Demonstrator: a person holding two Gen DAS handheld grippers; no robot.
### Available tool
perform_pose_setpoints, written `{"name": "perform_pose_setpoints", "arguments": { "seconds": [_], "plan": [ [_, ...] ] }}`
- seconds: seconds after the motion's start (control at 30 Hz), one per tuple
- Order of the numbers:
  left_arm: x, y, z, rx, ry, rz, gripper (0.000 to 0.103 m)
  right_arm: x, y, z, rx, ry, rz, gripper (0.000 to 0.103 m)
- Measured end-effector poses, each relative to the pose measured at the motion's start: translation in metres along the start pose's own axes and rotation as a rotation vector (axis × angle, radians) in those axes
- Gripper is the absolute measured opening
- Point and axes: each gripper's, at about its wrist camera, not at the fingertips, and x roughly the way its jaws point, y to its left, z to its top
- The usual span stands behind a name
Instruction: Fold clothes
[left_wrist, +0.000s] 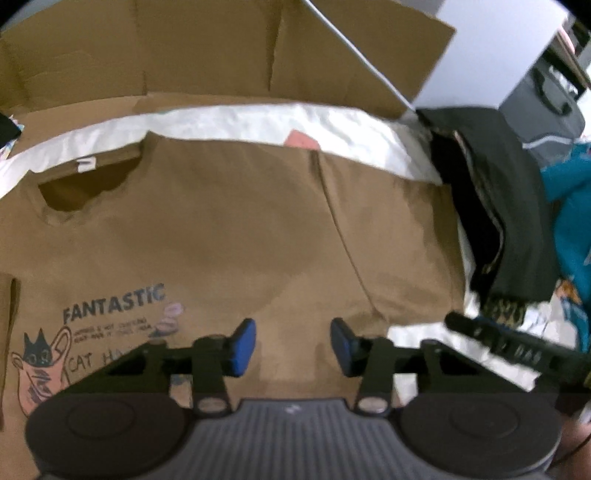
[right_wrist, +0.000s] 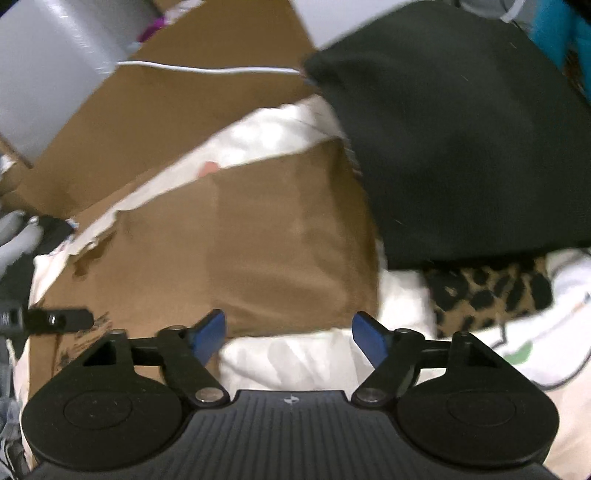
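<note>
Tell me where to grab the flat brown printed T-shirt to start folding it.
Probably pinch the brown printed T-shirt at the sleeve edge beside the black garment, coming steeply from above. That edge lies free on the white cloth, so a pad could slide underneath; the flat middle gives nothing to pinch.

Flattened cardboard (left_wrist: 221, 55) lies ahead of the tool, past the white sheet (left_wrist: 229, 122) that covers the surface. A thin white cable (right_wrist: 207, 69) crosses the cardboard. A pale grey cylinder (right_wrist: 48, 55) stands far ahead to the left, and a dark grey case with a handle (left_wrist: 550, 99) sits ahead to the right.
</note>
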Motion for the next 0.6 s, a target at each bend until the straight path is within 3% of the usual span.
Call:
{"name": "perform_pose_setpoints", "arguments": {
  "seconds": [0.1,0.17,0.23,0.6],
  "plan": [
    [0.007,-0.003,-0.006,0.018,0.007,-0.002,0.042,0.005,-0.008,-0.004,0.03,0.018,-0.009,0.066],
    [0.011,-0.005,-0.008,0.025,0.015,-0.009,0.041,0.009,-0.011,-0.006,0.039,0.023,-0.014,0.054],
    [0.014,-0.008,-0.007,0.032,0.015,-0.021,0.038,0.011,-0.015,-0.006,0.05,0.018,-0.02,0.049],
    [0.023,-0.012,-0.002,0.034,0.011,-0.025,0.032,0.024,-0.045,-0.003,0.28,0.031,-0.013,0.046]
  ]
}}
